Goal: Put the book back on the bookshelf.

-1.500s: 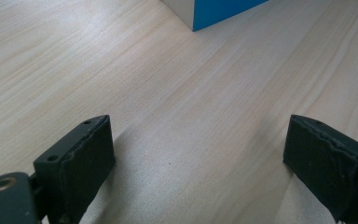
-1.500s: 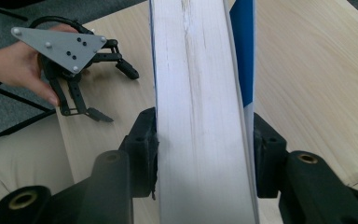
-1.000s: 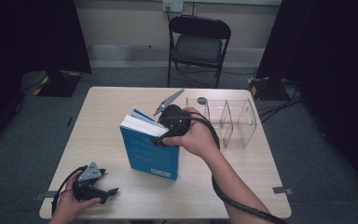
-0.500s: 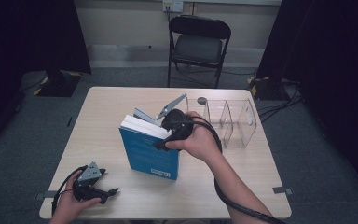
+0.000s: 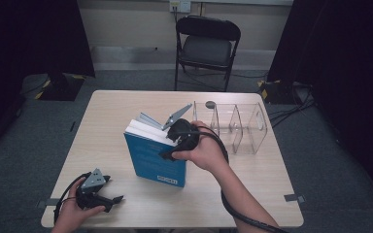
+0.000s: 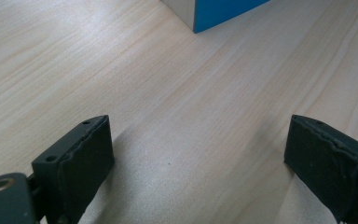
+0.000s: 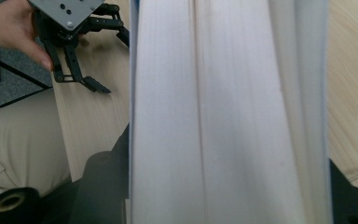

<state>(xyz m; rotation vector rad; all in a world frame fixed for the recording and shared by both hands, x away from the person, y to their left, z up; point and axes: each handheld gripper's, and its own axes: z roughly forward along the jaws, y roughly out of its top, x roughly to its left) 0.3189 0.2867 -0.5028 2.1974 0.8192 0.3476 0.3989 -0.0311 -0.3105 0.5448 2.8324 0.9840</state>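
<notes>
A thick blue book (image 5: 155,158) stands upright on the pale wooden table (image 5: 121,107), its white page edges facing up. My right gripper (image 5: 171,143) comes down on the book's top edge from the right. In the right gripper view the pages (image 7: 228,112) sit between the two black jaws, so the right gripper (image 7: 228,196) is shut on the book. My left gripper (image 5: 114,190) rests at the table's front left corner in a hand. It (image 6: 200,158) is open over bare wood, with the book's lower corner (image 6: 219,9) just ahead. The left gripper (image 7: 114,58) also appears beyond the book.
A clear plastic organizer (image 5: 238,126) with upright dividers stands on the table to the right of the book. A small dark round object (image 5: 210,104) lies behind it. A black folding chair (image 5: 206,46) stands beyond the table's far edge.
The right gripper has turned a little on the book's top, and its grey plate has sunk lower. The book and the left gripper stay where they were.
</notes>
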